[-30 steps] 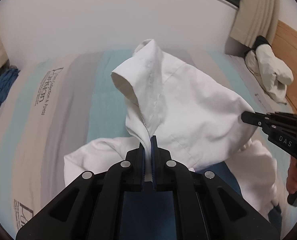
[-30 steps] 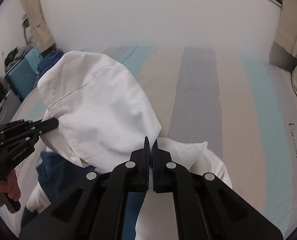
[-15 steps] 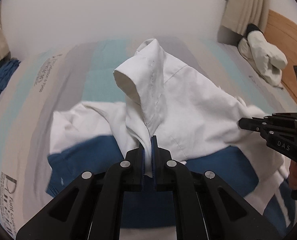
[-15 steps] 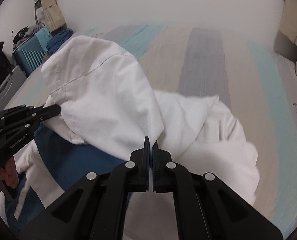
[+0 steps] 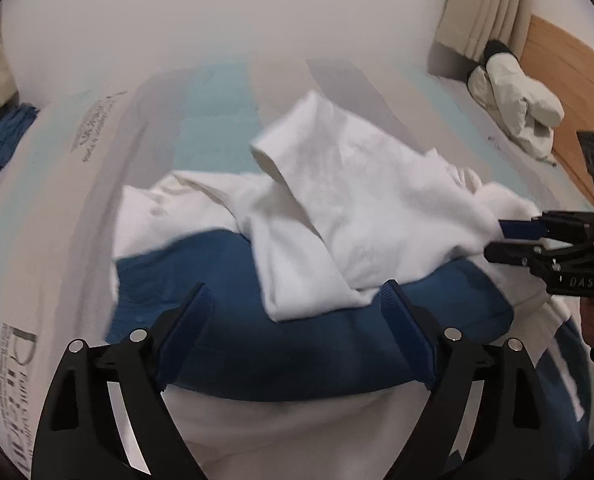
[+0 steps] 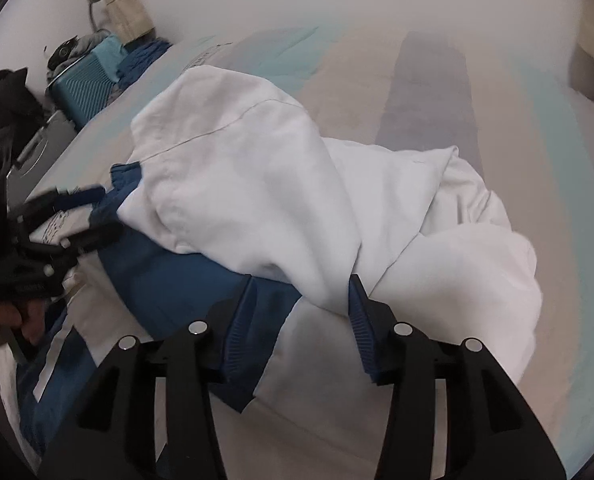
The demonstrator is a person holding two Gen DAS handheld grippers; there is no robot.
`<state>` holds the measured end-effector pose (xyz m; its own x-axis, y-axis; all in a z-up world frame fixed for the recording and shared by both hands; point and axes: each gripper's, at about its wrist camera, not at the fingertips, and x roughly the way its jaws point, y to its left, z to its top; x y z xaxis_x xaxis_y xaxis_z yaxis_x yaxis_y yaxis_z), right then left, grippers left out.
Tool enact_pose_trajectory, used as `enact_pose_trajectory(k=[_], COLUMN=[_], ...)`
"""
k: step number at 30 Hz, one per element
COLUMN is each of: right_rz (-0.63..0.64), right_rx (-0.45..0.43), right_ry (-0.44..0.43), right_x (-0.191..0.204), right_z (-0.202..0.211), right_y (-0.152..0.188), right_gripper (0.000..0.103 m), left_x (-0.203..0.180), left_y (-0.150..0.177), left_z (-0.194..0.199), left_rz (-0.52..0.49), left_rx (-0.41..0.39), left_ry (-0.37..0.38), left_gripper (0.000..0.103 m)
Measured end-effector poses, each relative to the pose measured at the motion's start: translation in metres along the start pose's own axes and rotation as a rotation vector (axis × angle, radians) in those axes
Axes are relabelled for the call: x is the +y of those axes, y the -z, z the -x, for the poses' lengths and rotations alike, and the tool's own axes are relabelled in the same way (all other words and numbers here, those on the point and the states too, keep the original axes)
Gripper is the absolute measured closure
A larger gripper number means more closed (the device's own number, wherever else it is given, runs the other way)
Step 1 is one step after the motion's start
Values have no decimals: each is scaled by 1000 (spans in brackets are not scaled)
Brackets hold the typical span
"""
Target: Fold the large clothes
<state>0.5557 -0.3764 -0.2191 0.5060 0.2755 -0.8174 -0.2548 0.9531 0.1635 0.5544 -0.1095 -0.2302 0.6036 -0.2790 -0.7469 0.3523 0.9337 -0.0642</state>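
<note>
A large white garment [image 5: 357,208] with a dark blue panel [image 5: 297,340] lies bunched on the bed. My left gripper [image 5: 297,312] hovers just over the blue panel. Its jaws are opening wide, and the lower edge of the folded-over white flap lies loose between them without touching the pads. My right gripper [image 6: 303,312] is also opening. A corner of the white cloth [image 6: 257,200] hangs between its blue pads, which do not press on it. Each gripper shows at the edge of the other's view: the right gripper [image 5: 497,242] and the left gripper [image 6: 109,212], each in a hand.
The bed has a striped cover [image 5: 217,92] in grey, teal and beige. A white bundle [image 5: 513,108] lies by the wooden headboard [image 5: 557,60]. Blue clothes [image 5: 5,136] and a teal suitcase [image 6: 89,76] sit beyond the bed's left edge.
Both grippers sank toward the bed with the white flap, then opened and let it go. The flap has dropped onto the blue panel.
</note>
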Motion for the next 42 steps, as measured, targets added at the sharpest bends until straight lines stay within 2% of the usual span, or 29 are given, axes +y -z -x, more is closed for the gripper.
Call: enact_pose_trajectory(k=[4, 7, 14, 20, 22, 23, 24, 25, 26, 28, 29, 30, 31, 34, 35, 38, 42], right_rz=[25, 58, 151, 181, 199, 204, 211, 221, 227, 222, 218, 219, 222, 232, 232, 225, 179], right_rx=[-24, -12, 68, 132, 158, 168, 174, 186, 187, 193, 196, 202, 219, 233, 227, 179, 94], right_ry=[-28, -55, -91, -111, -117, -121, -124, -132, -127, -134, -132, -129, -129, -128, -127, -107, -82], right_x=[0, 2, 7, 4, 6, 8, 10, 12, 14, 15, 15, 16, 17, 21, 23, 27, 31], right_z=[16, 13, -34, -72, -83, -87, -91, -96, -97, -100, -101, -102, -104, -103, -100, -82, -50], right_y=[-28, -54, -100, -121, -128, -129, -130, -131, -131, -131, -131, -130, -128, -125, -125, -125, -115], right_gripper=[40, 38, 35, 34, 35, 35, 38, 45, 48, 63, 65, 75, 87, 97, 98, 98, 98], left_x=[16, 19, 10, 13, 14, 15, 16, 17, 17, 18, 19, 19, 19, 16, 15, 7, 1], left_y=[-30, -53, -88, -105, -108, -109, -109, -109, -108, -106, -106, -105, -104, -103, -103, -102, -98], left_z=[5, -3, -32, -63, -72, -77, -80, -84, -89, -93, -94, -95, -95, -92, -91, -78, -53], left_rz=[40, 25, -25, -65, -73, -70, -70, -73, -73, -59, -54, -49, -49, -58, -64, -101, -107], left_rx=[9, 37, 92, 146, 155, 166, 175, 186, 201, 216, 213, 213, 214, 211, 212, 182, 125], left_ry=[43, 57, 148, 222, 228, 239, 246, 251, 262, 274, 272, 270, 271, 266, 265, 240, 212], left_gripper=[18, 17, 17, 18, 20, 26, 29, 38, 47, 52, 55, 58, 66, 85, 92, 97, 98])
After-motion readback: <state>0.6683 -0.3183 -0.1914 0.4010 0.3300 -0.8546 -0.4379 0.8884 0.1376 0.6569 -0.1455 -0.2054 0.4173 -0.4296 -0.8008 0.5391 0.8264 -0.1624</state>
